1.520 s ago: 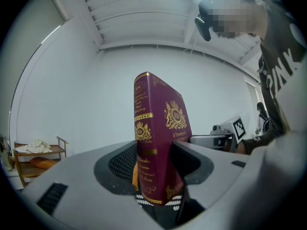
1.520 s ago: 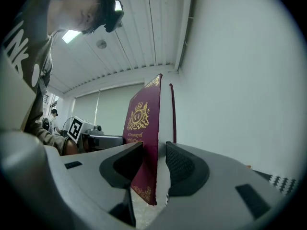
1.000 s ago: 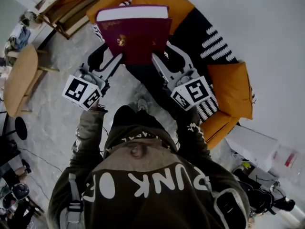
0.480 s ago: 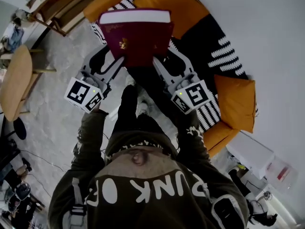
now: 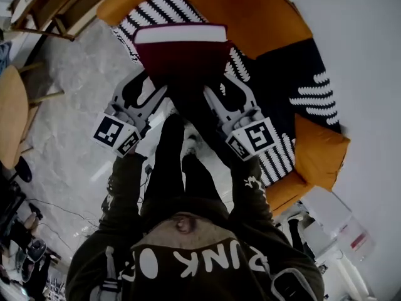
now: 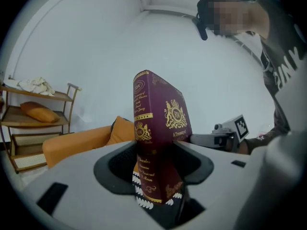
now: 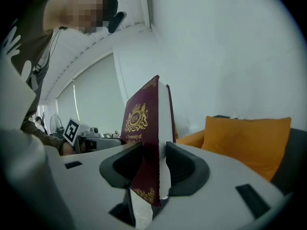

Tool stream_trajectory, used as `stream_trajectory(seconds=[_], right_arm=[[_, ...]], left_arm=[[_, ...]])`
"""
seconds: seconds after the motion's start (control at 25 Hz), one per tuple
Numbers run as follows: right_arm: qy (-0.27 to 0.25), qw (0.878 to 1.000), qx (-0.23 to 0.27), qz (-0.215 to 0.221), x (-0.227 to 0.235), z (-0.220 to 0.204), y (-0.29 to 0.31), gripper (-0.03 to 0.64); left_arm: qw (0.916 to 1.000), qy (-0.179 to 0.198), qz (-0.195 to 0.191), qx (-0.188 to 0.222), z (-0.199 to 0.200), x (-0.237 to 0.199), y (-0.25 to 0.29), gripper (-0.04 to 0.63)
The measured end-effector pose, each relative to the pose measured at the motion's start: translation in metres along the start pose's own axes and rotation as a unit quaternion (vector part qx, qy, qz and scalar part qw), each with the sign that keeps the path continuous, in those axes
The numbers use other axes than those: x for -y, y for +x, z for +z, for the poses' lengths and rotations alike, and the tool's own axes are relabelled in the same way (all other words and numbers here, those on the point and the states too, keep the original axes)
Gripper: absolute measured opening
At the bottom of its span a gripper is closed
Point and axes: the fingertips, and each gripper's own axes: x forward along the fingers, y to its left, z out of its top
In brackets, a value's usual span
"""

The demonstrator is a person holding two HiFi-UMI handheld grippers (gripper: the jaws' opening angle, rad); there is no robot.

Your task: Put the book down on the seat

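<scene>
A thick maroon book [image 5: 180,58] with gold print and white page edges is held up in the air between both grippers. My left gripper [image 5: 161,91] is shut on its left lower corner, at the spine [image 6: 148,143]. My right gripper [image 5: 208,93] is shut on its right lower corner, at the cover edge [image 7: 144,152]. The book hangs above the sofa seat [image 5: 276,68], a black and white patterned cover with orange cushions [image 5: 250,17]. Its underside is hidden.
A wooden shelf rack [image 5: 56,8] stands at the upper left and a round wooden table [image 5: 12,115] at the left edge. An orange cushion [image 5: 319,152] lies at the sofa's right end. The person's legs and feet [image 5: 188,146] stand on pale marbled floor.
The head view has shifted forward over the sofa. The book and both grippers have moved slightly lower in the frame and closer to the seat. Both grips are unchanged.
</scene>
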Motion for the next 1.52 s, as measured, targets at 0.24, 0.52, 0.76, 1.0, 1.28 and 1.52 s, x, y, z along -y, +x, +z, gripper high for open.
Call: stream_trajectory(seconds=[0.24, 0.52, 0.76, 1.0, 1.28, 1.52], right_arm=[[0.035, 0.999, -0.029, -0.017, 0.057, -0.074, 0.047, 0.163], [0.091, 0.992, -0.076, -0.041, 0.104, -0.189, 0.077, 0.164], [0.134, 0.983, -0.113, -0.056, 0.126, -0.284, 0.088, 0.166], [0.163, 0.976, -0.127, -0.073, 0.139, -0.316, 0.091, 0.169], [0.163, 0.974, -0.135, -0.082, 0.159, -0.332, 0.102, 0.17], [0.151, 0.977, -0.117, -0.094, 0.173, -0.302, 0.111, 0.148]], left_arm=[[0.9992, -0.032, -0.001, -0.025, -0.077, -0.056, 0.051, 0.215], [0.9947, -0.071, 0.001, -0.075, -0.192, -0.098, 0.089, 0.216], [0.9884, -0.091, 0.002, -0.122, -0.288, -0.118, 0.103, 0.217], [0.9837, -0.125, 0.004, -0.129, -0.32, -0.124, 0.112, 0.218], [0.9812, -0.154, 0.012, -0.116, -0.332, -0.138, 0.13, 0.224], [0.9857, -0.133, 0.033, -0.098, -0.304, -0.163, 0.128, 0.155]])
